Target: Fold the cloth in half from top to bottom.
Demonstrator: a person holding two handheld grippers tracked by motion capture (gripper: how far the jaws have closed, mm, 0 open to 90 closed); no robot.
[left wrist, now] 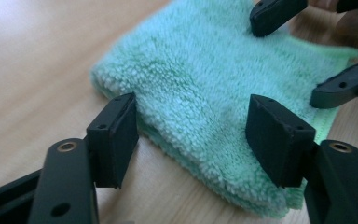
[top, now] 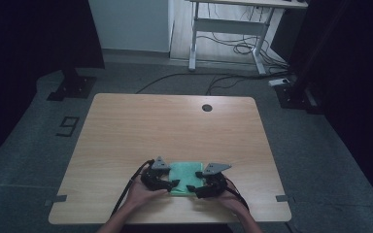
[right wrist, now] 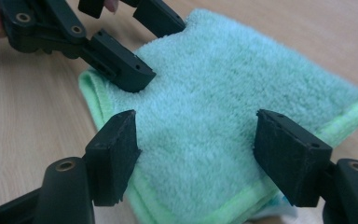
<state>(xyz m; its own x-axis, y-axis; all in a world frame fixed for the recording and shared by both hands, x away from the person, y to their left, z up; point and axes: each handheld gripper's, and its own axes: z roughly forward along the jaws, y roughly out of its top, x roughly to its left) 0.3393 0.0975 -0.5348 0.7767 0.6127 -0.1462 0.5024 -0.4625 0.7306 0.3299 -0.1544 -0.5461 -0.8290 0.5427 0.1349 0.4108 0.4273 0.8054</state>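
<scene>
A folded mint-green terry towel (top: 184,175) lies flat on the wooden table (top: 141,126) near its front edge. My left gripper (top: 173,183) stands open at the towel's left side, jaws spread wide over the cloth (left wrist: 200,84). My right gripper (top: 193,188) stands open at the towel's right side, its jaws also spread above the cloth (right wrist: 214,107). Neither holds the towel. In the left gripper view the right gripper's fingers (left wrist: 340,86) reach in from the upper right. In the right gripper view the left gripper's fingers (right wrist: 121,65) rest near the towel's far corner.
A round cable hole (top: 207,108) sits near the table's far edge. Behind the table stand a white desk frame (top: 228,29) with loose cables (top: 233,48) on the floor and dark stands at both sides. A "9" (top: 68,126) is marked on the floor at left.
</scene>
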